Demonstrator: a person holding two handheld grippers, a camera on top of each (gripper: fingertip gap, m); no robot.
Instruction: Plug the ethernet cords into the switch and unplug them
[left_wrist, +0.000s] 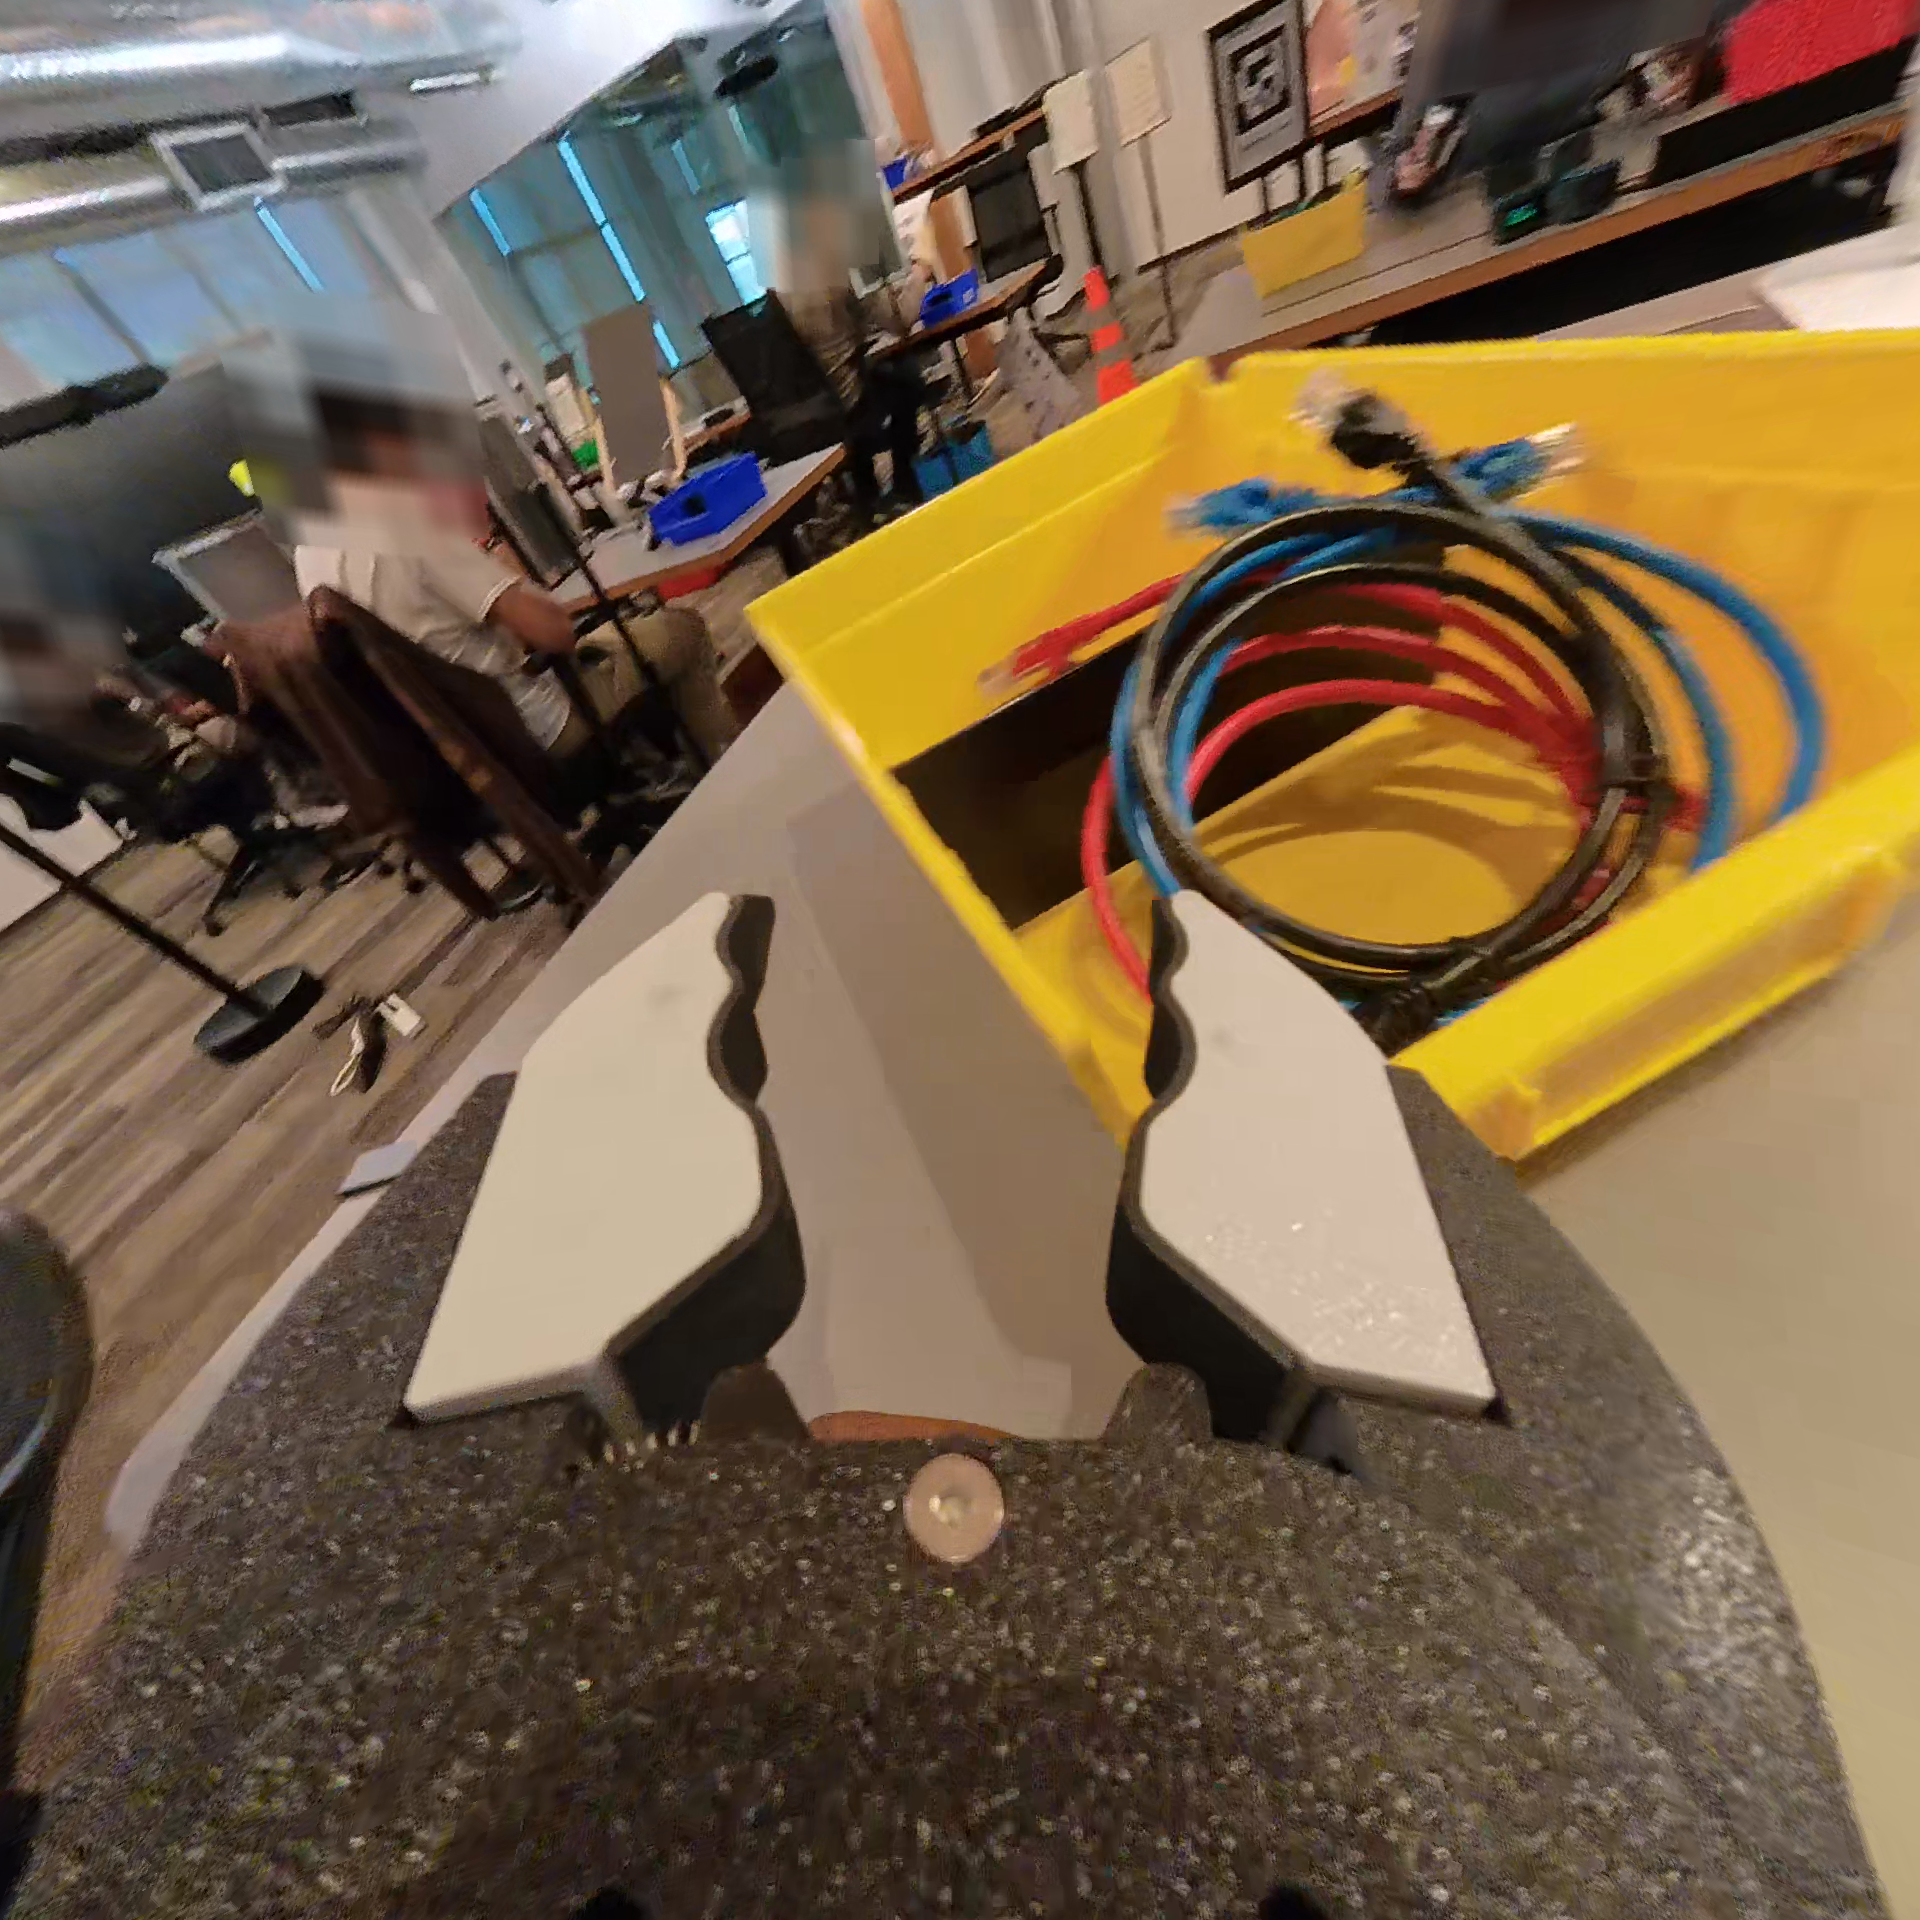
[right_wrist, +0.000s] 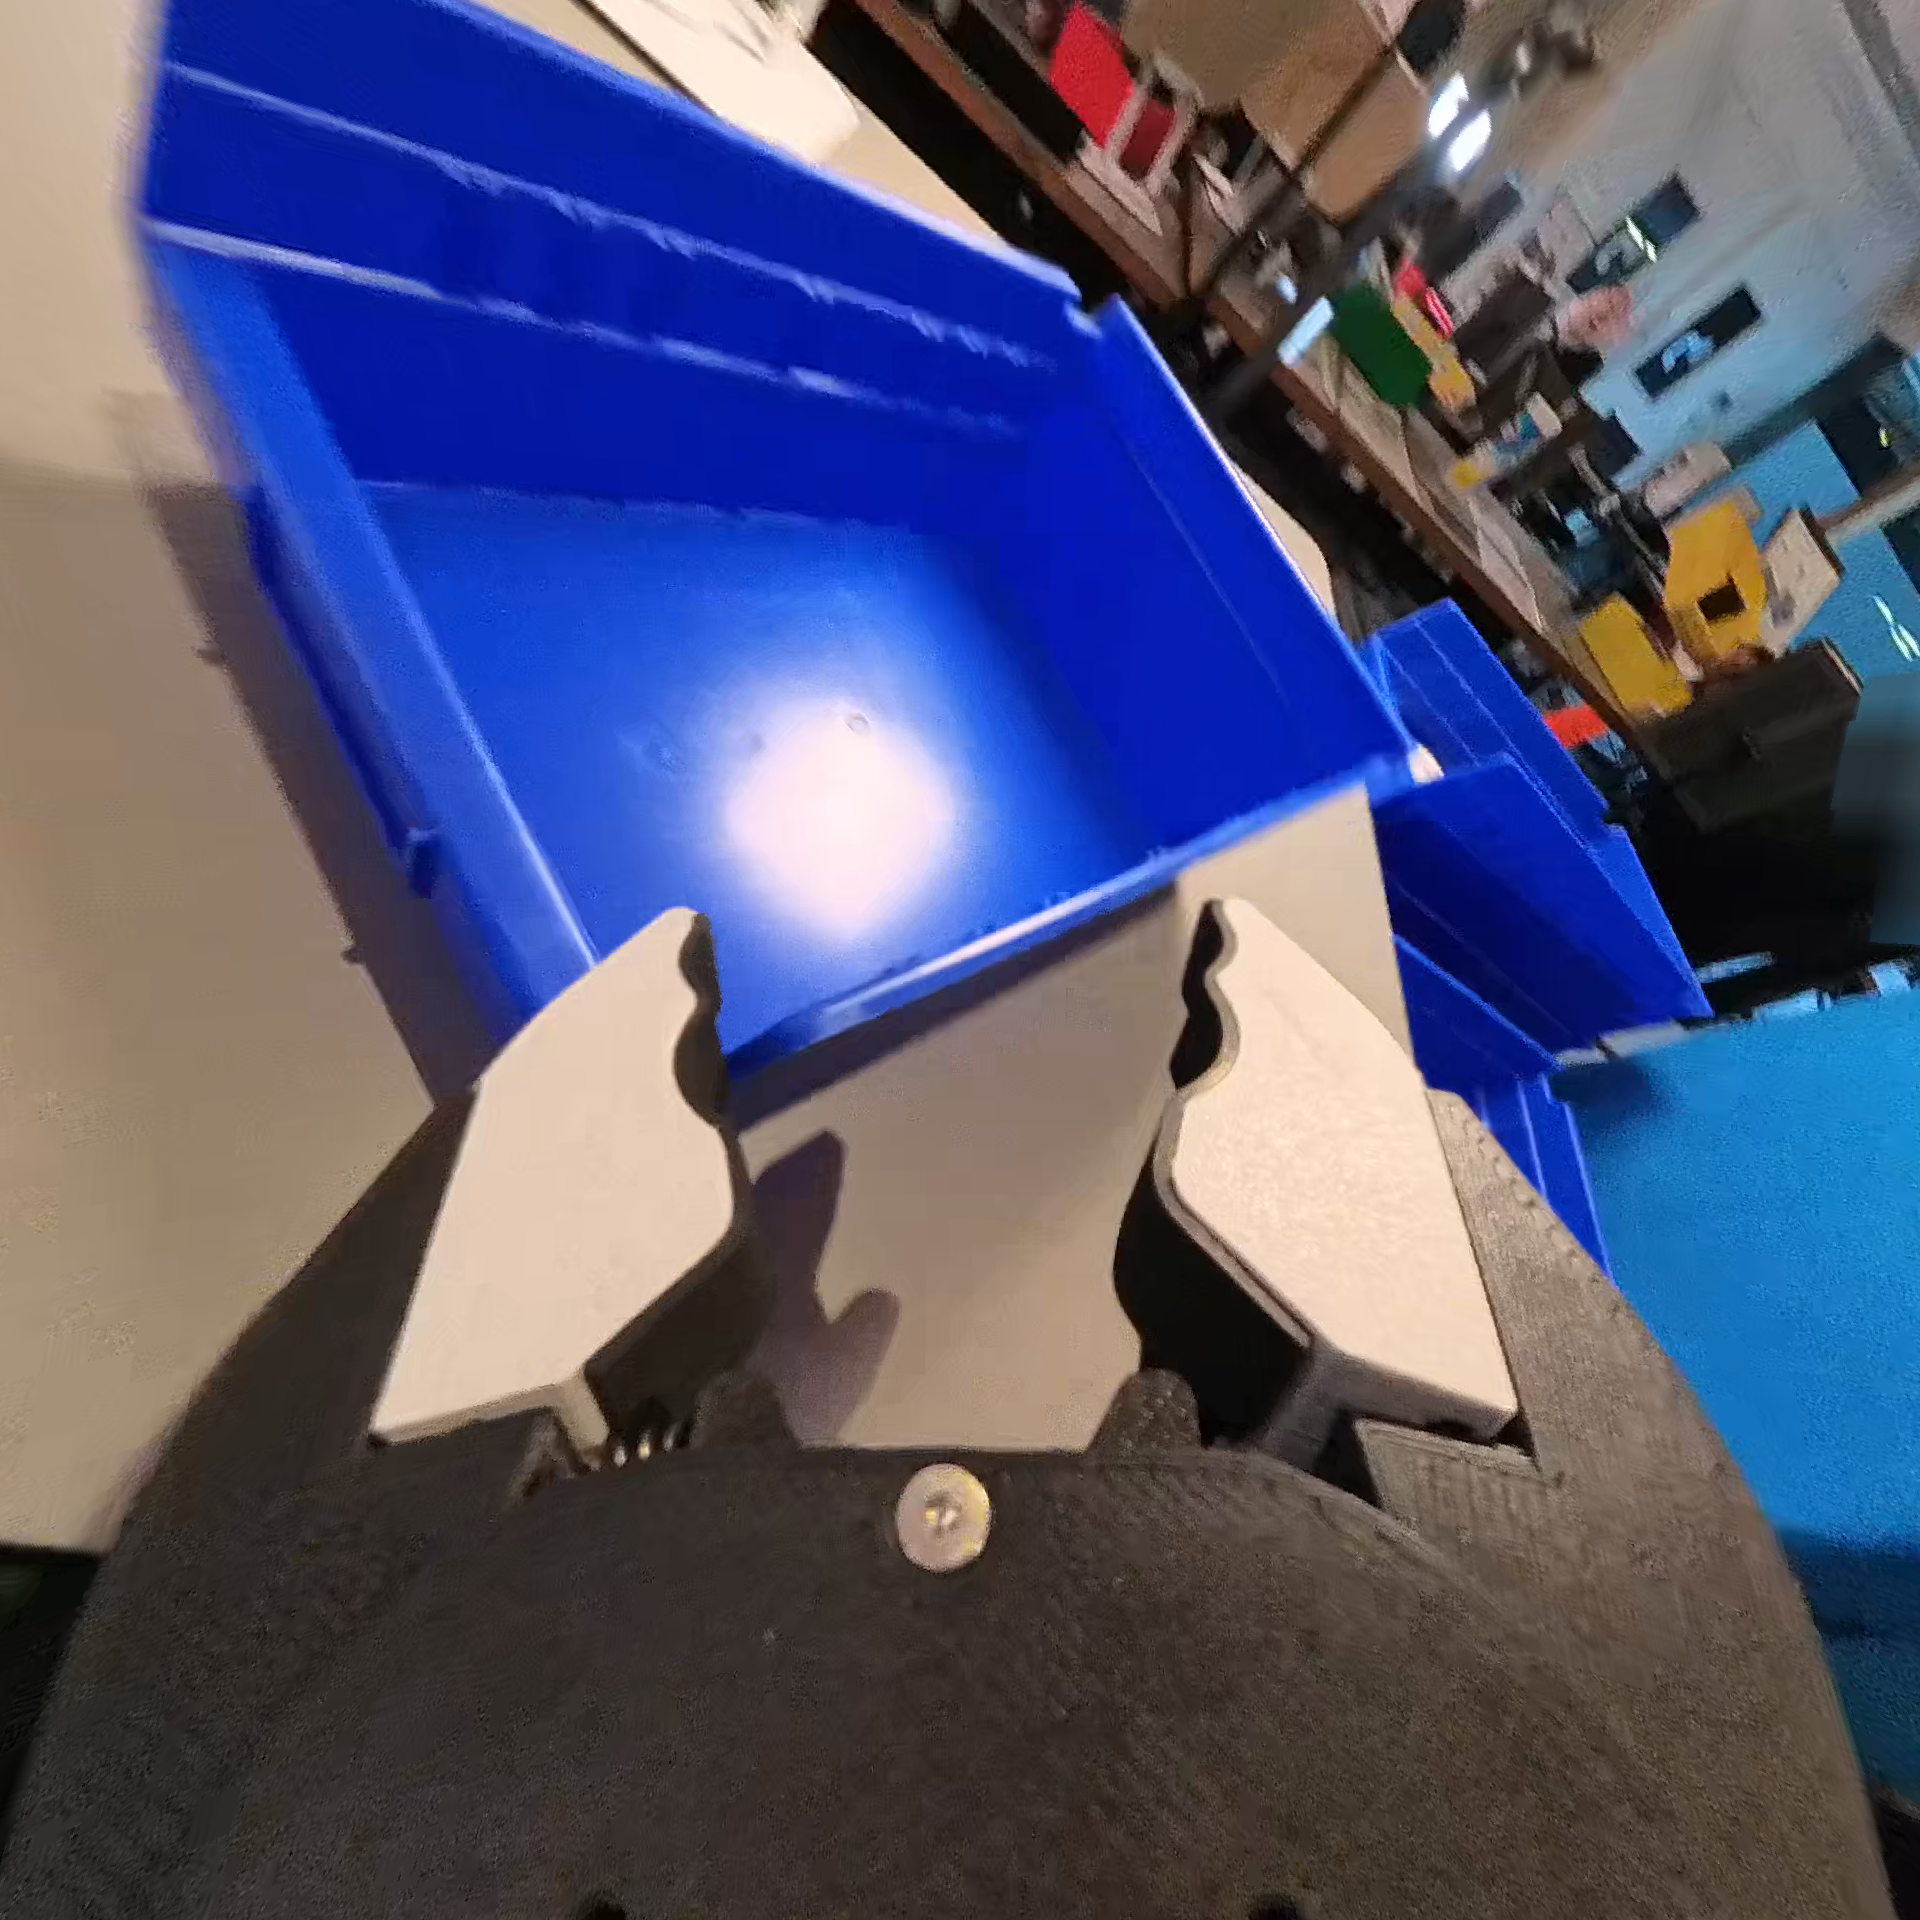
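Nearest your left hand, your left gripper (left_wrist: 956, 914) sits with its jaws spread wide and nothing between them, hovering over the grey table (left_wrist: 914, 1039) close to its edge. Just past the right finger (left_wrist: 1288, 1143) stands a yellow bin (left_wrist: 935, 623), tilted in view, holding the ethernet cords: a coiled bundle of blue cord (left_wrist: 1756, 665), red cord (left_wrist: 1351, 717) and black cord (left_wrist: 1590, 665), with plug ends sticking up toward the bin's far wall. The switch is not visible in either view. Beyond the table edge you see wood-look flooring, seated people at desks, and shelving along the far wall, all blurred. On your right side, your right gripper (right_wrist: 956, 925) is likewise released, jaws apart and empty, over the same pale tabletop (right_wrist: 156, 935). Directly ahead of its fingertips lies an open blue bin (right_wrist: 644, 436); glare marks its floor. Further blue bins (right_wrist: 1507, 883) sit beside it to the right, cluttered shelves behind.
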